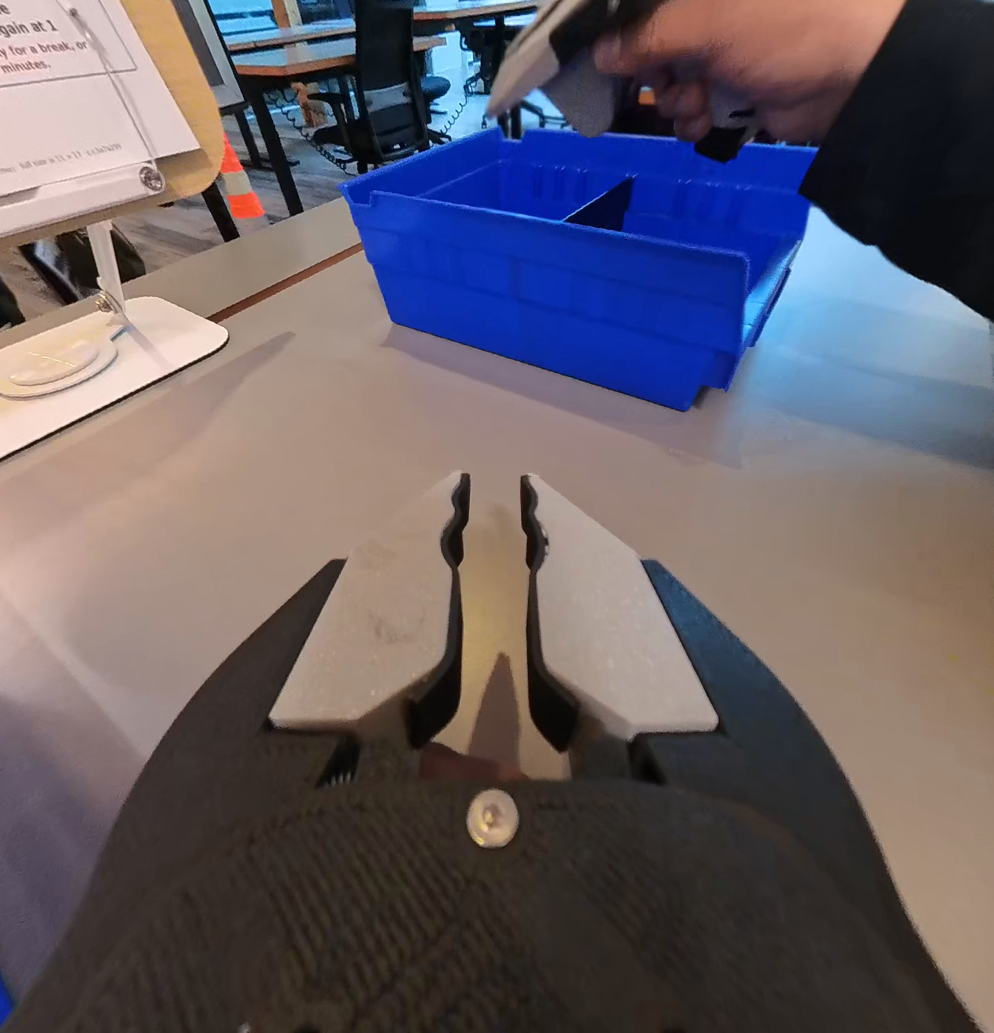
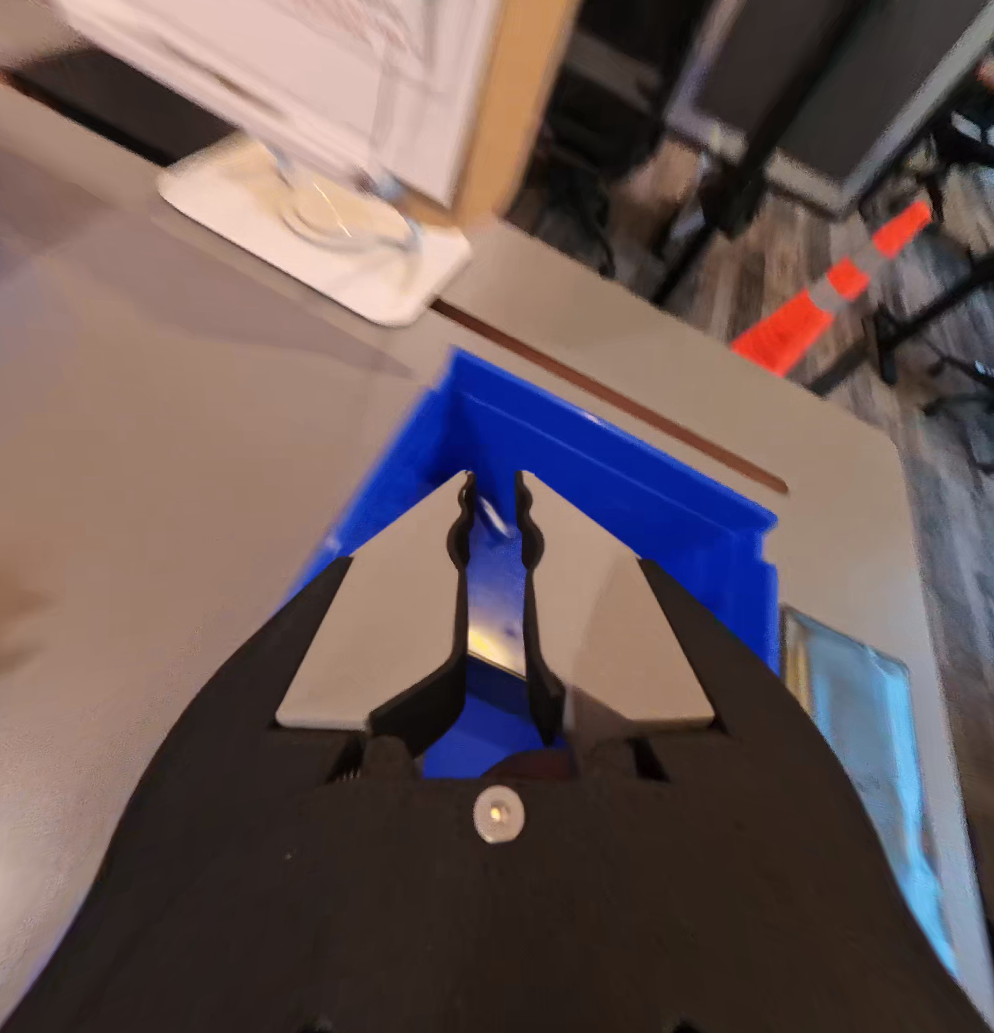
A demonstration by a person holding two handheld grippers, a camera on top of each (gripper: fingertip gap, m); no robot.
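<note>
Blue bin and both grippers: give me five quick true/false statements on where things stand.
1. The left gripper holds a part. False: the gap between its fingers is empty, over bare grey table.
2. The blue bin has a dark divider inside. True.
3. The right gripper hangs over a corner of the blue bin. True.
4. The sign stand sits inside the bin. False: its white base rests on the table, apart from the bin.
5. The orange cone stands on the table. False: it stands on the floor beyond the table edge.
</note>
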